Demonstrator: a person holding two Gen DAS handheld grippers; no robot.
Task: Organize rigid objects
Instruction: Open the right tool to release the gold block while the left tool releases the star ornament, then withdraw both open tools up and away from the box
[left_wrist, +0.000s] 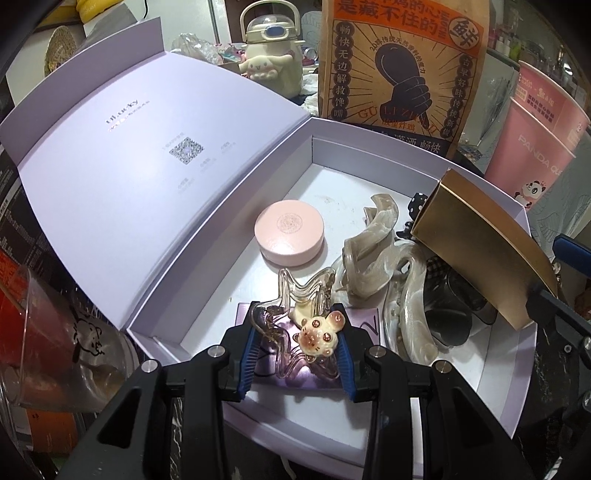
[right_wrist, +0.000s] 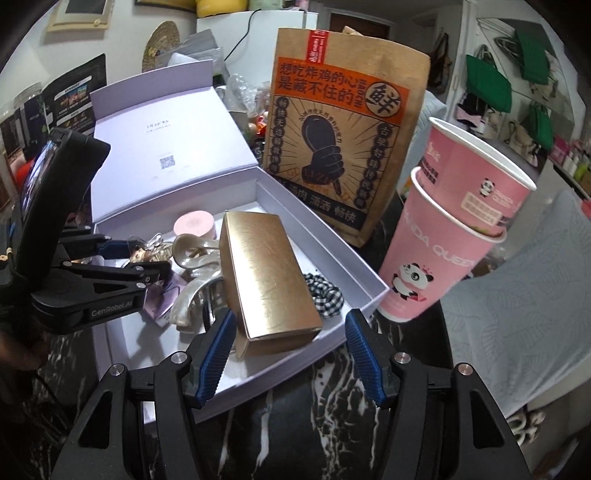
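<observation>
Black marble-patterned tabletop (right_wrist: 295, 417) carries open lilac box (right_wrist: 354, 273), brown snack bag (right_wrist: 351, 147) behind it, stacked pink paper cups (right_wrist: 436, 258) beside box.

Gold box (right_wrist: 269, 280) lies tilted in the open lilac box (right_wrist: 332, 236).

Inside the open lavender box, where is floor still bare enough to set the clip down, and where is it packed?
Bare floor in the lavender box: the far corner behind the pink compact, and the strip between the compact and the lid-side wall. Crowded: the right half, where the pearl claw clips, gold carton and checked scrunchie pile up. The left gripper holds the bear clip over the near end.
</observation>
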